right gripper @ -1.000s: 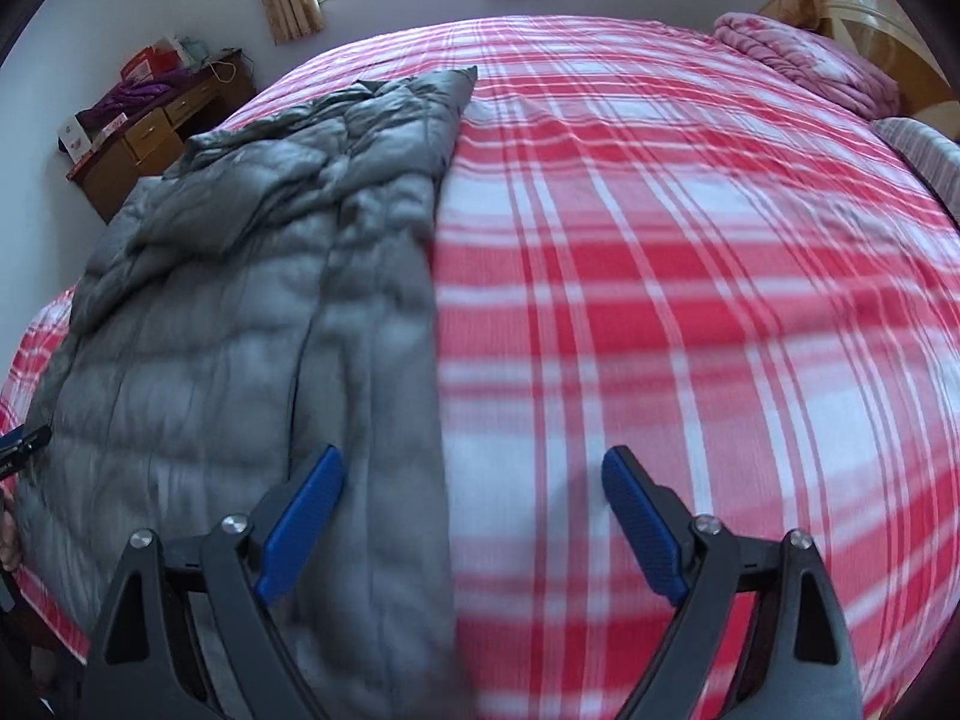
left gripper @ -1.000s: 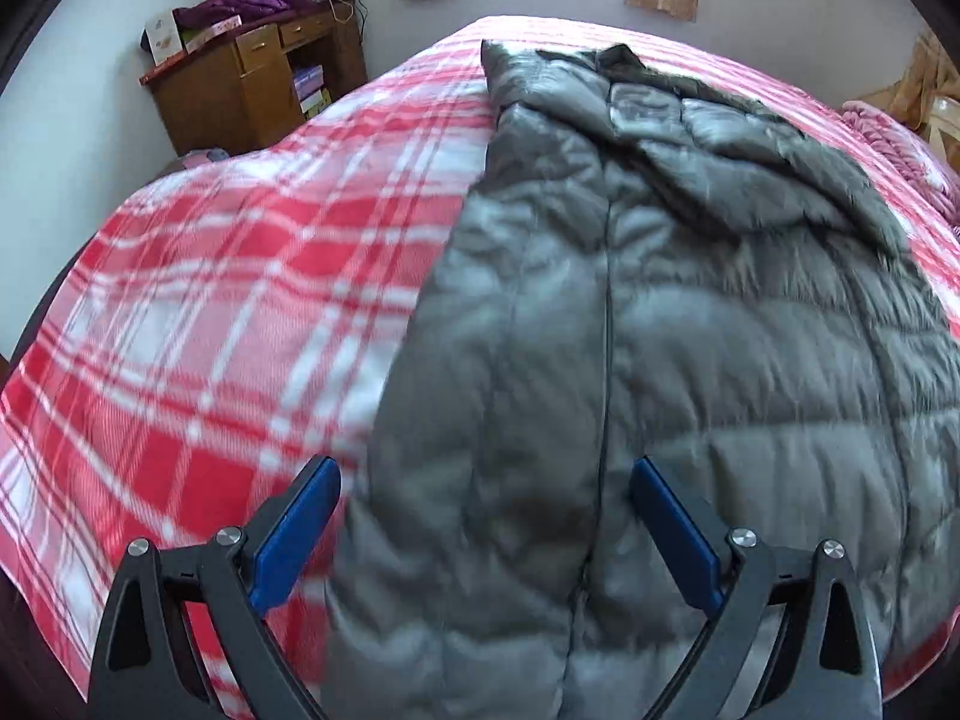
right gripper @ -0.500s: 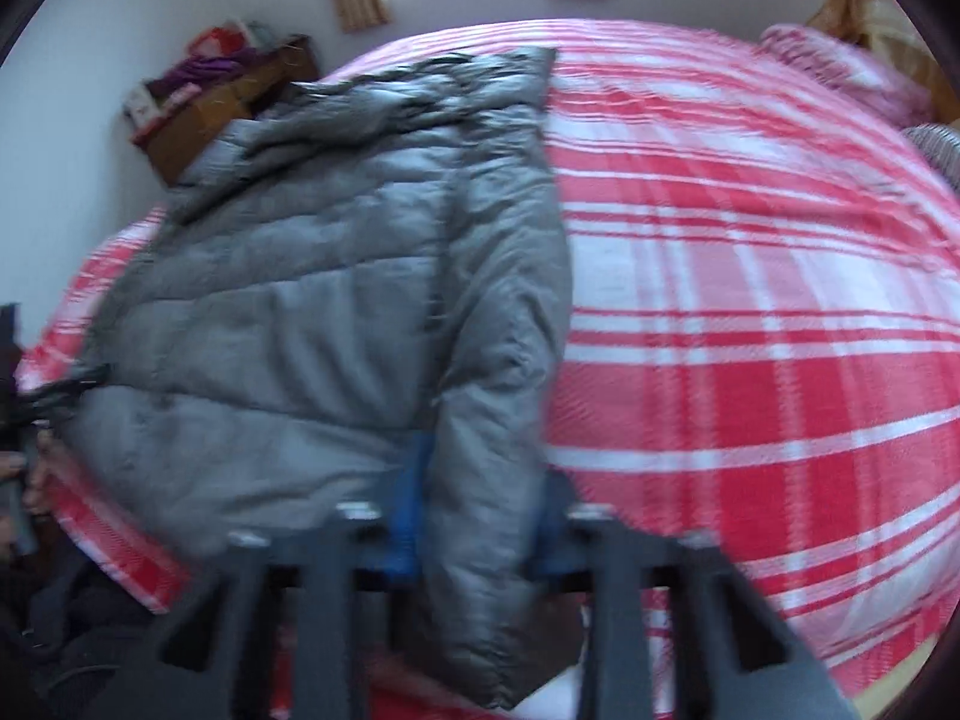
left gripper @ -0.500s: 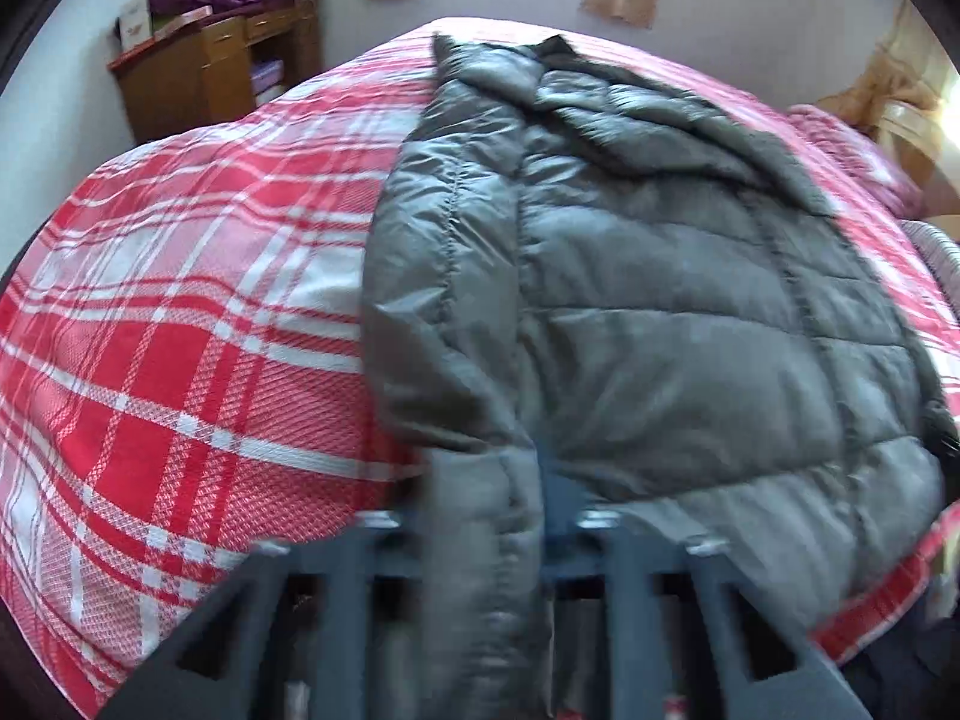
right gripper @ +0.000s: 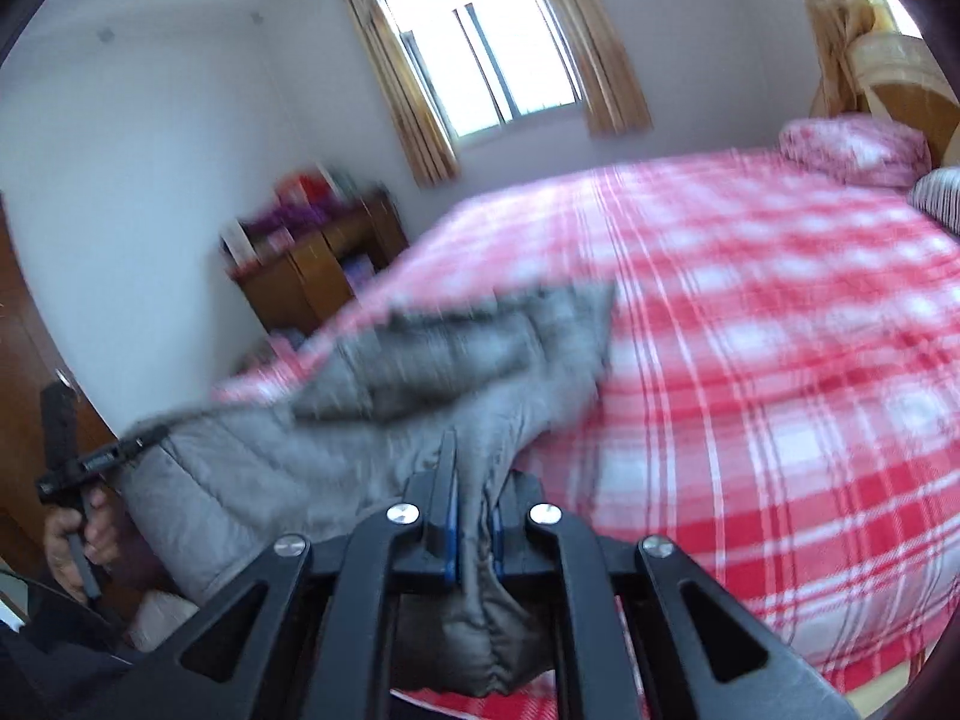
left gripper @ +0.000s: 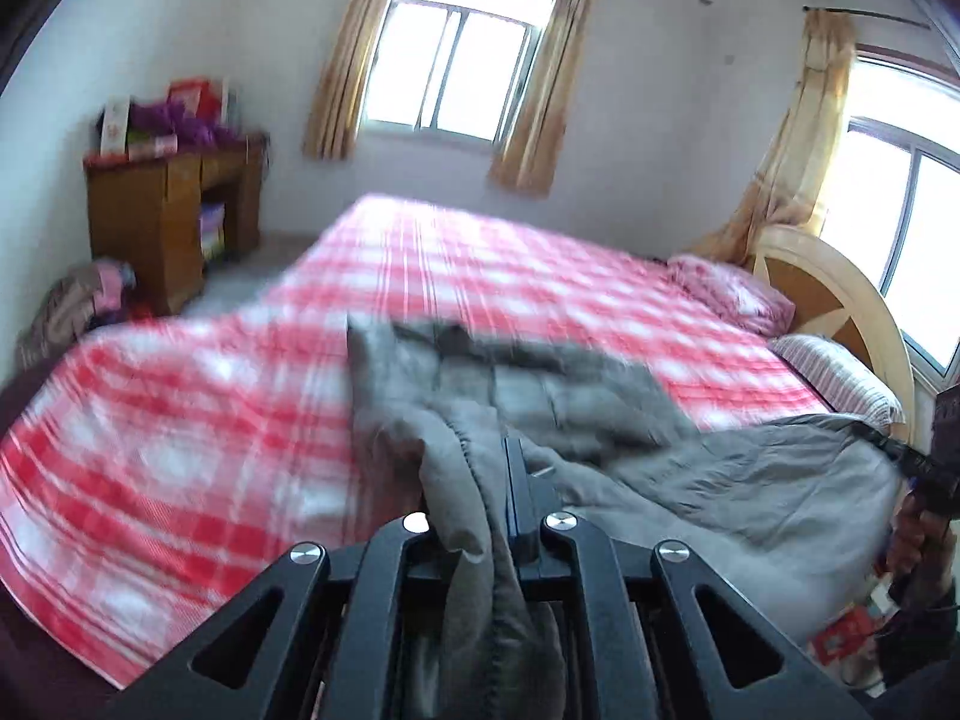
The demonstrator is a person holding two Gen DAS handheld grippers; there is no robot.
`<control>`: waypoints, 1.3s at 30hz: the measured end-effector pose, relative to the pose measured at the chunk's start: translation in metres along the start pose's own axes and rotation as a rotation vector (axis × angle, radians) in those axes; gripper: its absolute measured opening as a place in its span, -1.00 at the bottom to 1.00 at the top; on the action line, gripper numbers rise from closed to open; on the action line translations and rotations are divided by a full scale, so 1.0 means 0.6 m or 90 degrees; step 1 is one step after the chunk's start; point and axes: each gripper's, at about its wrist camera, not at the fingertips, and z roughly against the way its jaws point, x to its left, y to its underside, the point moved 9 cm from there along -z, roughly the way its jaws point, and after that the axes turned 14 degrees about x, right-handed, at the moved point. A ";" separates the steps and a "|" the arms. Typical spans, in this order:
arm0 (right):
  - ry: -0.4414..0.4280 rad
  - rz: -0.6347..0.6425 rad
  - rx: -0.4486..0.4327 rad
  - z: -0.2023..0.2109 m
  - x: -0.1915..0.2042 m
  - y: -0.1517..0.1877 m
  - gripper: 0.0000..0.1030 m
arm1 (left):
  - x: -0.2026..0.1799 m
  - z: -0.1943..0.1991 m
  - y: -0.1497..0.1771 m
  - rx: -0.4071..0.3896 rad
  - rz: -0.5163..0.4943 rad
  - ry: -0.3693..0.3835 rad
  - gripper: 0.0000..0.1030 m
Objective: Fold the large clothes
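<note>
On the bed: red-and-white plaid bedspread (left gripper: 180,450) covers it all; my grey quilted puffer jacket (left gripper: 570,408) lies partly on the near edge, its near hem lifted off the spread.
Jacket: far end is on the plaid, near end hangs between my two grippers; heavy blur smears the quilting in both views.
Left gripper (left gripper: 498,504): fingers pressed together on a bunched fold of the jacket hem, cloth spilling down between the black arms.
Right gripper (right gripper: 474,516): blue pads pinching another fold of the hem, with a wad of grey fabric hanging below them.
Across views: my left hand (right gripper: 78,534) on its handle shows at the left edge of the right camera; my right hand (left gripper: 918,534) shows at the right edge of the left camera, partly cut off.
Writing: boxes on the wooden desk (left gripper: 174,210) carry print, too blurred for me to read.
Headboard (left gripper: 840,312): pale wood, curved, half cut off at the right.
Pillows: pink pillow (left gripper: 732,294) and striped pillow (left gripper: 840,378) by the headboard.
Window (left gripper: 456,84): bright, between tan curtains (left gripper: 534,78).
Floor by desk: heap of clothes (left gripper: 78,306), indistinct.
</note>
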 end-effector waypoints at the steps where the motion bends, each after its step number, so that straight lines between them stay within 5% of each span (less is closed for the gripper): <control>1: 0.002 0.007 -0.025 0.017 0.006 -0.020 -0.82 | 0.001 -0.006 -0.015 -0.006 -0.006 -0.005 -0.87; 5: 0.020 0.012 -0.067 -0.001 -0.003 -0.101 -0.82 | 0.050 -0.101 -0.075 0.023 0.014 -0.026 -0.87; 14: 0.078 -0.069 0.007 -0.261 -0.118 -0.214 -0.82 | 0.148 -0.344 -0.127 0.120 0.082 -0.062 -0.71; 18: 0.099 -0.087 0.042 -0.334 -0.163 -0.220 -0.82 | 0.186 -0.357 -0.153 0.099 0.159 -0.038 -0.58; 21: 0.106 -0.100 0.058 -0.371 -0.189 -0.223 -0.81 | 0.200 -0.360 -0.171 0.083 0.167 -0.074 -0.50; 26: 0.141 -0.098 0.062 -0.404 -0.207 -0.233 -0.45 | 0.222 -0.381 -0.181 0.078 0.171 -0.136 -0.39; 27: 0.148 -0.099 0.064 -0.411 -0.212 -0.233 -0.45 | 0.230 -0.383 -0.180 0.076 0.177 -0.164 -0.10; 28: 0.156 -0.105 0.071 -0.419 -0.220 -0.230 -0.45 | 0.240 -0.384 -0.182 0.074 0.181 -0.200 0.40; 29: 0.161 -0.110 0.079 -0.425 -0.227 -0.225 -0.45 | 0.252 -0.377 -0.184 0.061 0.183 -0.254 0.60; 34: 0.188 -0.135 0.097 -0.444 -0.256 -0.208 -0.42 | 0.253 -0.347 -0.192 0.003 0.185 -0.259 0.68; 36: 0.221 -0.128 0.089 -0.438 -0.259 -0.214 -0.03 | 0.233 -0.334 -0.193 -0.009 0.160 -0.287 0.68; 37: 0.228 -0.132 0.075 -0.429 -0.259 -0.220 0.36 | 0.225 -0.331 -0.197 -0.016 0.154 -0.300 0.68; 39: 0.230 -0.150 0.033 -0.400 -0.256 -0.239 0.52 | 0.195 -0.310 -0.203 -0.050 0.129 -0.327 0.69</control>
